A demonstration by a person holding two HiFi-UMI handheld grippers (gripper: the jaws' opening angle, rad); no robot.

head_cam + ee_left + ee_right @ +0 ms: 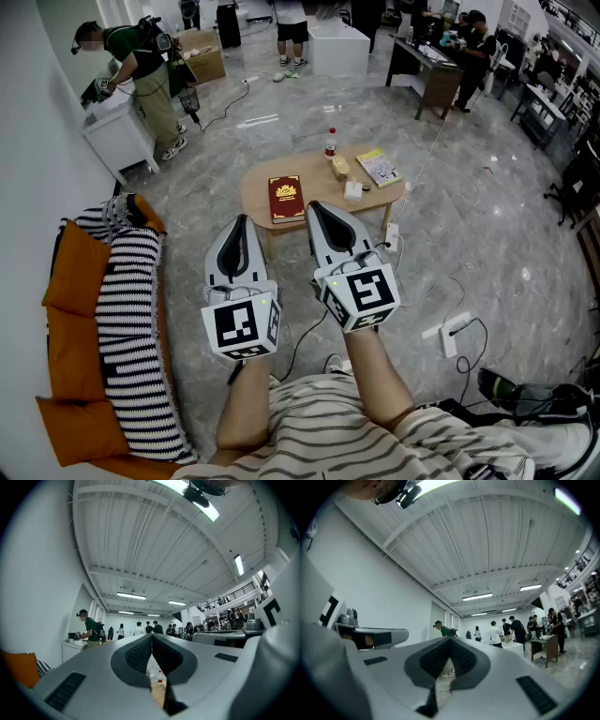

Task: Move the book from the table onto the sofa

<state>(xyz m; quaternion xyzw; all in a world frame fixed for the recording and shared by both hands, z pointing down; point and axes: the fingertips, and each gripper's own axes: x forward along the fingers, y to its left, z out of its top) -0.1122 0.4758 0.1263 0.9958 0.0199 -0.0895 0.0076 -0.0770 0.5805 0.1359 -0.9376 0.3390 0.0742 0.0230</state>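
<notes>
A dark red book [286,198] with a gold emblem lies flat on the left half of a small oval wooden table [258,190]. Both grippers hover side by side in front of the table, short of it, pointing towards it. My left gripper [241,221] is shut with nothing in it, and its tips meet in its own view [152,637]. My right gripper [313,206] is also shut and empty, its tip close to the book's near edge in the head view; its pads touch in its own view [450,641]. The orange sofa [70,328] stands at the left.
A striped blanket [131,328] and orange cushions cover the sofa. The table also holds a bottle [331,142], a yellow booklet [378,167] and small items. A power strip [448,334] and cables lie on the floor to the right. People stand further back.
</notes>
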